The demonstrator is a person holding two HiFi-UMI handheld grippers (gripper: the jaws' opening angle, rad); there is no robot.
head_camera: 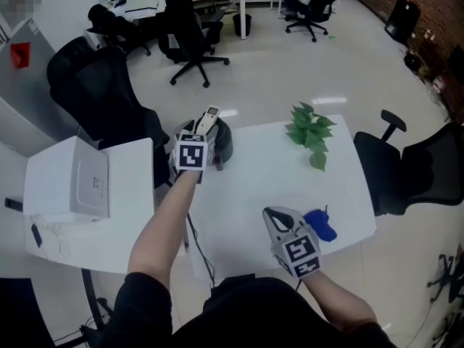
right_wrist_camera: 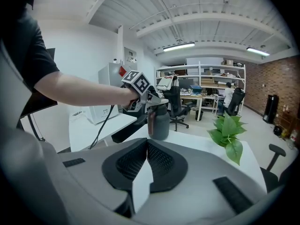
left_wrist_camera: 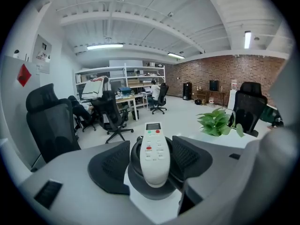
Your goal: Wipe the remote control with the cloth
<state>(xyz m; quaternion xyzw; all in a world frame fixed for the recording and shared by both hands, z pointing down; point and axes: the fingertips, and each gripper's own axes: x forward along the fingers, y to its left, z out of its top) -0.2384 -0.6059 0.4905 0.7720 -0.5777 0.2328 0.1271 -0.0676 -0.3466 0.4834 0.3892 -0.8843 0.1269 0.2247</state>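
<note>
Your left gripper (left_wrist_camera: 150, 159) gapes around the white oblong remote control (left_wrist_camera: 153, 153).
Your right gripper (right_wrist_camera: 145, 161) is closed, empty, beside the blue cloth (head_camera: 320, 224).

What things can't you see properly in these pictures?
- Remote control: in the left gripper view its bottom end is sunk inside the dark holder, and the button print is too small to read.
- Blue cloth: in the head view its left edge is hidden behind the right gripper. It is outside the right gripper view.
- Holder: in the head view, partly covered by the left gripper.
</note>
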